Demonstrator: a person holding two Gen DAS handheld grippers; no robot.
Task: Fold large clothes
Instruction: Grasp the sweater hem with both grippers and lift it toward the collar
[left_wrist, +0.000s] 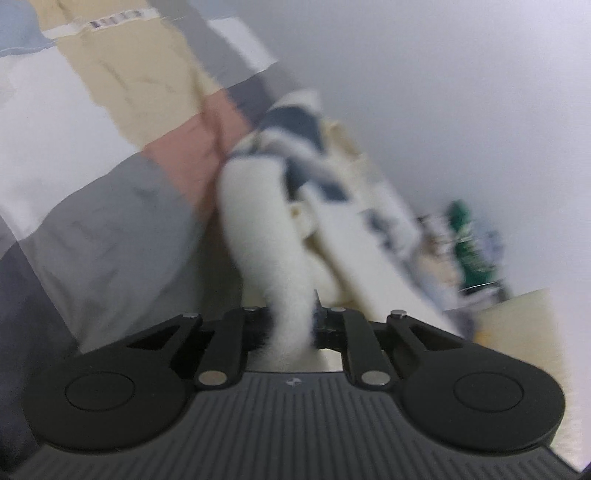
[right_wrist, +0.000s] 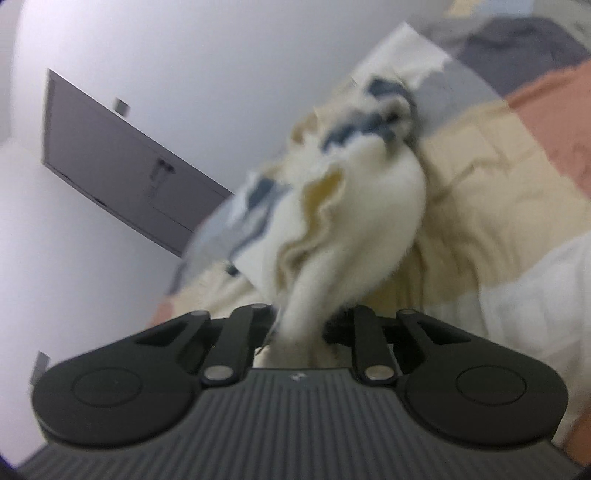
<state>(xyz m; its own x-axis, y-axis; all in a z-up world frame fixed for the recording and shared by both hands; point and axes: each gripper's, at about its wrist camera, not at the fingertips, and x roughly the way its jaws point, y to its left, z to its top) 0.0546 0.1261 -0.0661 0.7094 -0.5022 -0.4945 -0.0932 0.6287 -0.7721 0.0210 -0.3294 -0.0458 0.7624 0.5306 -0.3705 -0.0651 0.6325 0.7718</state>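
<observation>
Here both pictures are blurred, so fine details are hard to read. The left gripper (left_wrist: 291, 325) has its two black jaws closed tightly on a thick fold of a fluffy white garment (left_wrist: 258, 221). The fabric fills the narrow gap between the jaws and rises away from them like a rope. Farther from the jaws the garment shows dark blue patches and a cream inner side, and it hangs above the bedspread (left_wrist: 92, 229), which is made of large blocks of grey, white, beige and pink. In this view most of the bedspread lies to the left of the garment, and a pale wall (left_wrist: 461, 92) lies to its right. Near the wall, beyond the garment's far end, some small things stand, one of them green; I cannot tell what they are.

The right gripper (right_wrist: 301, 328) is also closed on the same garment (right_wrist: 354, 214). A bunched white fold is pinched between its jaws, and above them the cloth opens into wavy cream edges with dark blue marks at the top. The garment is lifted, and the bedspread (right_wrist: 498, 177) is seen behind it and to its right, with beige, pink, grey and white parts. To the left of the garment there is a grey door (right_wrist: 110, 162) in a pale wall, with a handle on it.
</observation>
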